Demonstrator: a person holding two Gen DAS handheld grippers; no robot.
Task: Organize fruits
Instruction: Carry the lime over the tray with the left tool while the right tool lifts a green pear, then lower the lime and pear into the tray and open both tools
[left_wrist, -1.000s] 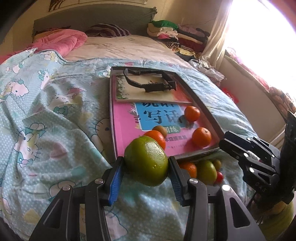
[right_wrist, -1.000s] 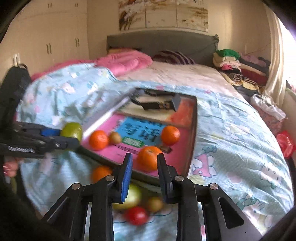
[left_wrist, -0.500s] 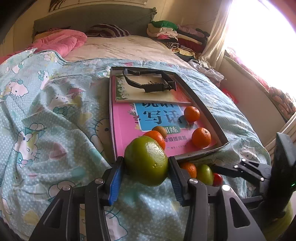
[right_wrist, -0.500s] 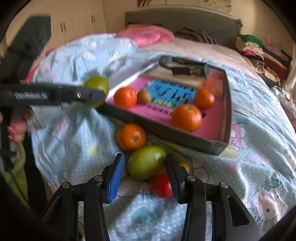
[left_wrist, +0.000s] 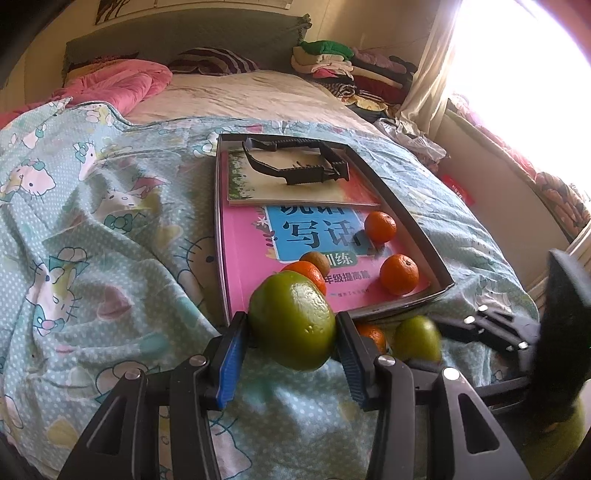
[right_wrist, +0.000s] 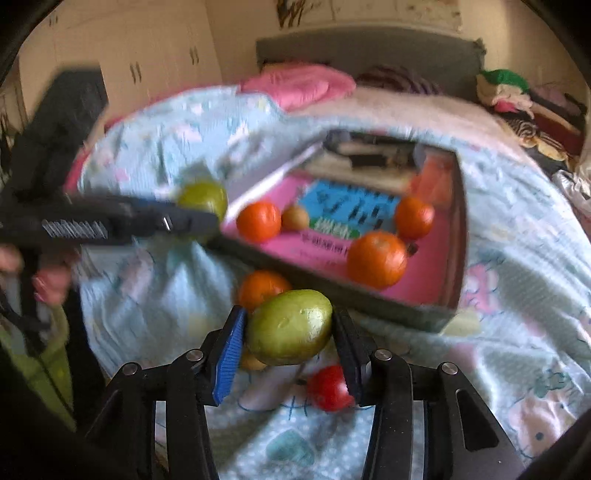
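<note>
My left gripper (left_wrist: 291, 334) is shut on a green fruit (left_wrist: 291, 319), held just above the bedspread in front of the tray (left_wrist: 402, 310). My right gripper (right_wrist: 288, 334) is shut on a second green fruit (right_wrist: 290, 326), lifted near the tray's front wall (right_wrist: 332, 288); it also shows in the left wrist view (left_wrist: 417, 338). In the tray lie three oranges (left_wrist: 399, 275) (left_wrist: 380, 226) (left_wrist: 306, 271) and a small brown fruit (left_wrist: 315, 260). On the bedspread outside the tray lie an orange (right_wrist: 262, 288), a red fruit (right_wrist: 330, 387) and a small yellowish fruit (right_wrist: 251, 362).
The tray holds a pink book (left_wrist: 251, 251), a second book (left_wrist: 295, 184) and a black strap (left_wrist: 295, 162). It rests on a Hello Kitty bedspread (left_wrist: 92, 221). Pink quilt (left_wrist: 118, 81) and folded clothes (left_wrist: 351, 66) lie at the bed's head.
My right gripper came down over the green fruit beside the tray, closed on it and lifted it slightly. My left gripper has stayed still, holding its green fruit.
</note>
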